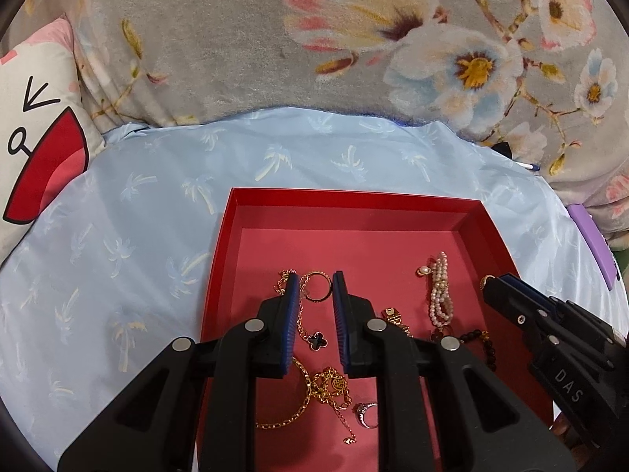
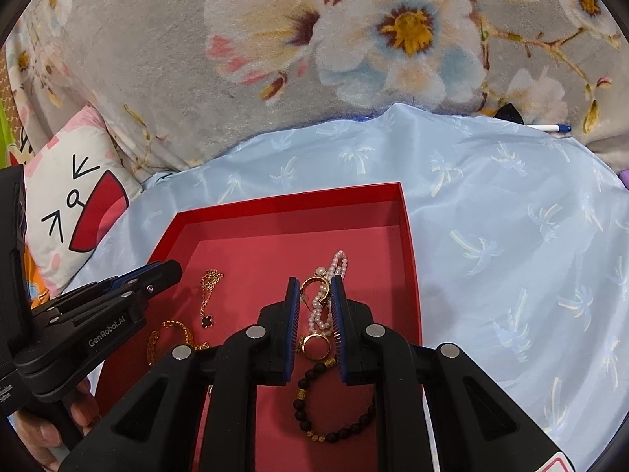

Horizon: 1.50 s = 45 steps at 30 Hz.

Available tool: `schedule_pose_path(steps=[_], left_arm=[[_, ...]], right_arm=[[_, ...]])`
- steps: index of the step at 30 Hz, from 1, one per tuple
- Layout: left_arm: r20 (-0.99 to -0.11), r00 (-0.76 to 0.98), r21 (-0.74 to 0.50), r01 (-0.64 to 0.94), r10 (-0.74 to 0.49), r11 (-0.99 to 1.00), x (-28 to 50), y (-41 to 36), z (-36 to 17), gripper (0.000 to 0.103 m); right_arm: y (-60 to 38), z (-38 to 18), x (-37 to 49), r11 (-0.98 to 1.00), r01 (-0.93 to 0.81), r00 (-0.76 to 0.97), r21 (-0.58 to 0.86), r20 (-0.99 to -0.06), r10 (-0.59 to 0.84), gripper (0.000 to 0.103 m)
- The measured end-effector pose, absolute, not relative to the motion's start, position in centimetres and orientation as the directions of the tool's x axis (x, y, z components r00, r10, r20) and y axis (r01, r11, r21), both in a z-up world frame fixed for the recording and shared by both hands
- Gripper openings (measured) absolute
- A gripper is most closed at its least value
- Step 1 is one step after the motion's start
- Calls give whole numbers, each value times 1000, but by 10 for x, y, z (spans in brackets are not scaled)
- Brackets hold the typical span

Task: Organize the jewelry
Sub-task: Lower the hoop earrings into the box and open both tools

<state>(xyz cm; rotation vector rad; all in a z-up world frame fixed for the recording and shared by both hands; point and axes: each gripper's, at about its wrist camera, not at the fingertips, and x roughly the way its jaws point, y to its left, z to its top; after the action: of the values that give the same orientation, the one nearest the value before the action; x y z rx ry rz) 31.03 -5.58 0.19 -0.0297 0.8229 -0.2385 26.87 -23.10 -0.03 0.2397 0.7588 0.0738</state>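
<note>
A shallow red tray (image 1: 354, 197) (image 2: 291, 201) lies on a light blue cloth with jewelry scattered inside. My left gripper (image 1: 314, 277) (image 2: 175, 266) hangs over the tray's left part, shut on a thin gold ring (image 1: 317, 286). Under it lie a gold chain with a dark clover pendant (image 1: 314, 340) (image 2: 206, 320), a gold bangle (image 1: 300, 401) and a silver ring (image 1: 367, 413). My right gripper (image 2: 314, 280) (image 1: 490, 280) is shut on a gold hoop earring (image 2: 314, 286) above a pearl bracelet (image 2: 328, 310) (image 1: 440, 291). A black bead bracelet (image 2: 334, 417) lies nearer.
The blue palm-print cloth (image 1: 137, 216) (image 2: 511, 236) covers the surface around the tray. A floral blanket (image 1: 236, 39) rises behind it, a cartoon cushion (image 1: 31, 137) lies at the left. A purple object (image 1: 589, 236) and a pen (image 2: 550, 128) sit at the right. A hand (image 2: 43, 432) grips the left tool.
</note>
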Motion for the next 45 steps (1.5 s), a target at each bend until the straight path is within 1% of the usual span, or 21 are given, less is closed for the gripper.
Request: schedule_pose_path(steps=[17,27,32,35,37,38,39,42,45], left_arm=[[-730,645,-126,200,-227,972,313,-54,-6,16],[-734,642,-122,197,-222,973,313,-53,-9,16],[-744,633,-123,188,-216,974,314,-52,-12,17],[-743,635,-118,185,-210,976,314,-52,-13,18],[-746,635,-112,178,-201,978,314,-52,-13,25],[-744,638,-111,173,-197,979,314,-52,-13,31],[-740,644,-110,170,-195,979,313,-51,-12,34],[-736,649,-105,169,-191,980,312,-50,-11,34],[-734,653,-106,164,-188,981,309,-48,-9,34]], right_arm=[[-206,-3,277,973,-19,705,228,-687,175,15],[-200,-3,280,978,-11,702,210,-694,157,15],[-198,-2,281,982,-2,700,189,-701,136,16],[-199,-2,281,983,0,702,183,-700,130,18],[-199,-1,281,983,0,705,184,-697,130,19],[-199,-2,281,983,2,706,184,-696,129,20],[-200,-2,281,982,2,708,189,-693,132,20],[-200,-1,279,982,6,713,188,-690,128,23],[-202,0,275,982,11,716,188,-687,124,24]])
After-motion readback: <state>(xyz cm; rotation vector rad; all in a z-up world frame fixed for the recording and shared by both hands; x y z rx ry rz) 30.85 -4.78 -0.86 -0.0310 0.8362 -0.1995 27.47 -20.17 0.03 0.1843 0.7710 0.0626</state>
